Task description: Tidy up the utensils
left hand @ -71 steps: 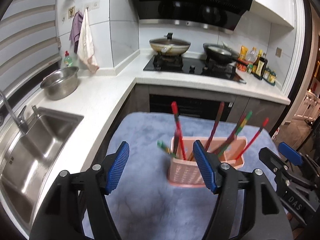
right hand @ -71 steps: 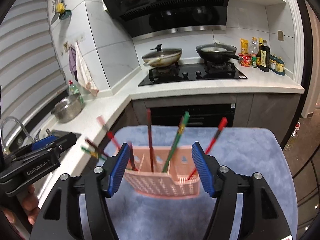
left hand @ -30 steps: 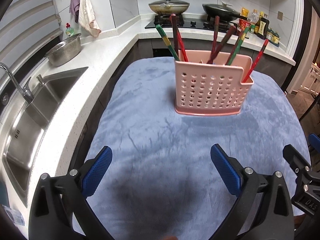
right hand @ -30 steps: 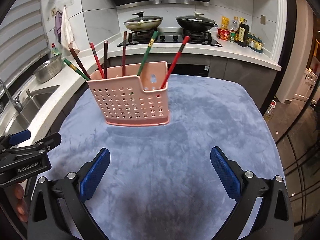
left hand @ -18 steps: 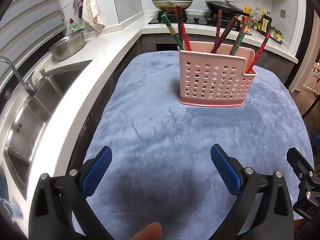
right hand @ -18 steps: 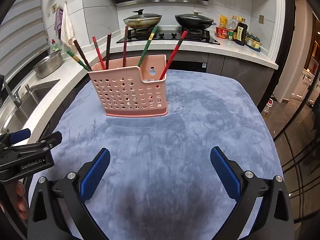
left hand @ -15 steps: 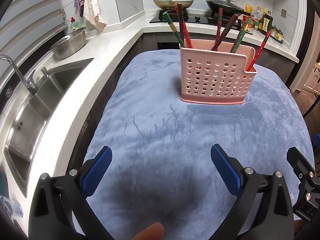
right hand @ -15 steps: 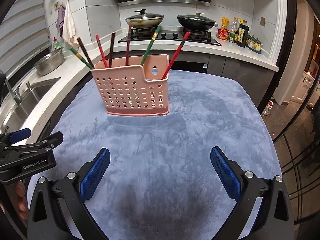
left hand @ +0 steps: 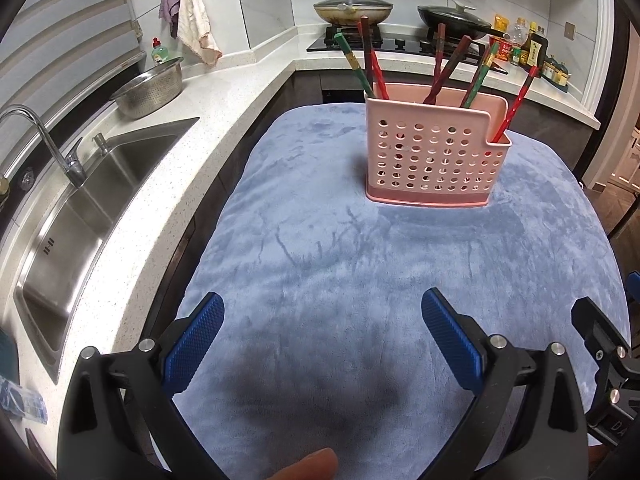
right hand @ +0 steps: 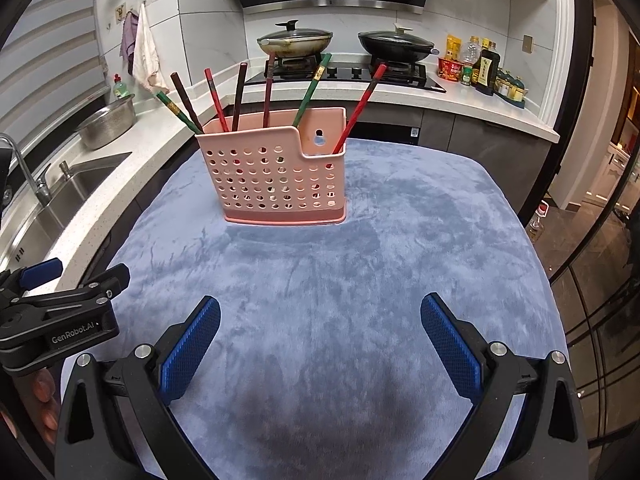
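— Seven chopsticks, is it, in the left wrist view?

— Seven thin lacquered chopsticks [left hand: 440, 64], red, dark brown and green, stand tilted in the pink perforated plastic utensil basket [left hand: 434, 156]. Six lean in the tall left section; one red stick sits alone in the low right compartment. The basket stands upright on the blue-grey plush cloth [left hand: 360, 260], far from the camera and a little right of centre.

— And the left gripper [left hand: 322, 338]?

— Near the camera, its blue-padded fingers [left hand: 194, 346] spread wide, holding nothing, well apart from the basket. A fingertip shows at the bottom edge. On the left lie the white speckled counter [left hand: 192, 120], a steel sink [left hand: 80, 208] with its tap, and a steel colander bowl [left hand: 150, 88]. Far off, two lidded pans [left hand: 352, 10] sit on the black hob.

— Now the right wrist view?

— Here the basket [right hand: 276, 176] sits left of centre, far side of the cloth [right hand: 380, 280], again with seven sticks [right hand: 268, 92] counted. The lone red one [right hand: 362, 104] leans right from the low compartment beside the keyhole slot.

— The right gripper [right hand: 320, 340]?

— Also gaping fully, blue pads [right hand: 450, 346] empty, near edge of the cloth. The left gripper's black body [right hand: 60, 316] shows at the near left, a hand under it; how its jaws stand I cannot tell from this side. Bottles [right hand: 480, 66] crowd the far right of the counter.
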Available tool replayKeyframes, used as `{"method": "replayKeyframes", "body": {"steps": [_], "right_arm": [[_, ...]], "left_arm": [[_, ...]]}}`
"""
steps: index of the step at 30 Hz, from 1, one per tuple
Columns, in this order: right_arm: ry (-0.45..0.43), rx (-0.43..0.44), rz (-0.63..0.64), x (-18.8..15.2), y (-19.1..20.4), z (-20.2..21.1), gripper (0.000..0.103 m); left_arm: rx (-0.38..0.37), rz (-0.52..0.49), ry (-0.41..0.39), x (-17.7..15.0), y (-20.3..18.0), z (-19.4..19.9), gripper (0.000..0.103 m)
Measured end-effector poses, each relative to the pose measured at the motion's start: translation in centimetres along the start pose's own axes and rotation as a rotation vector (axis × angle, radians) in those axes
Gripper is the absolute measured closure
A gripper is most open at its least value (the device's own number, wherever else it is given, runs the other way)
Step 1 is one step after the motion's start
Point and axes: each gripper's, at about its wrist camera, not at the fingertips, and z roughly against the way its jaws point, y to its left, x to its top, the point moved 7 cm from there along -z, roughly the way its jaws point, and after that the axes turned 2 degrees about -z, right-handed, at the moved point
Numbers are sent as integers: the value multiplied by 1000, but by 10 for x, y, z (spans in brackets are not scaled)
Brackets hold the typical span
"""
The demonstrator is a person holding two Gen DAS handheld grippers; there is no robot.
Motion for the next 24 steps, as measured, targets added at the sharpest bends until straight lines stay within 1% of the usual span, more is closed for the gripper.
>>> {"method": "replayKeyframes", "body": {"steps": [24], "right_arm": [[-4,5,16,0,4,3,7]], "left_arm": [[5,-3,-17,1,0,7,8]]}}
